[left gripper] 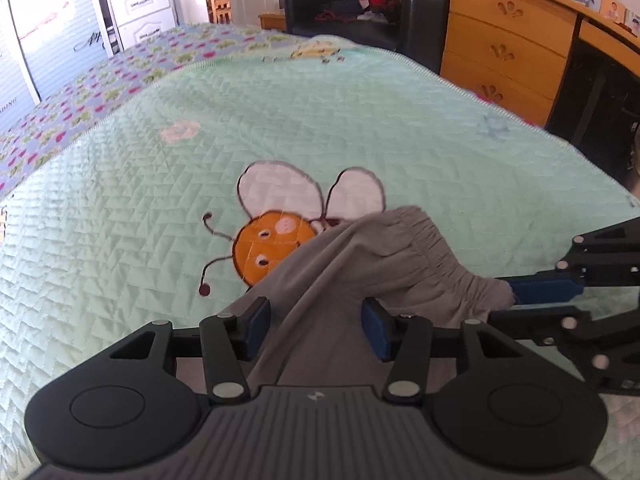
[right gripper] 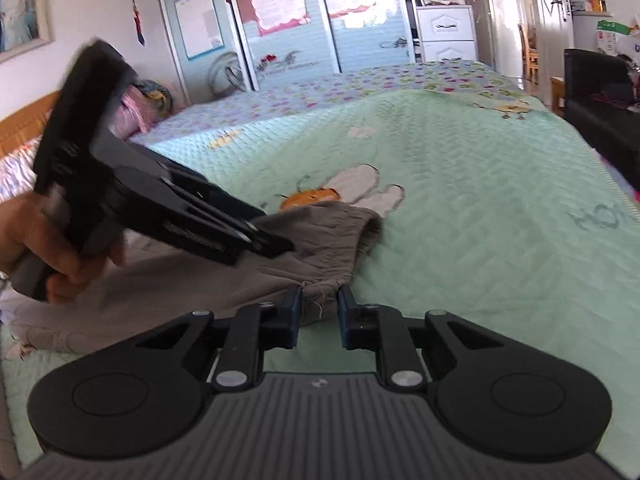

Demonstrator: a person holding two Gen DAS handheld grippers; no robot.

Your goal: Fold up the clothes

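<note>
Lying on quilt (left gripper: 360, 120), grey shorts (left gripper: 360, 280), left claw (left gripper: 316, 330) spread astride fabric, right claw (right gripper: 319, 312) pinching waistband corner

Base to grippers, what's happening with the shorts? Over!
Left gripper open, astride grey shorts. Right gripper pinching waistband corner. Nothing in the way.

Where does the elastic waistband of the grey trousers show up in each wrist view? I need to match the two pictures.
Left wrist view: the waistband runs right of centre, from the bee's wing down to the right hand-held gripper at the right edge.
Right wrist view: the waistband lies at centre, bending down to this hand-held gripper's blue pads.
Shared landmark: the orange bee on the green quilt, just beyond the waistband.
</note>
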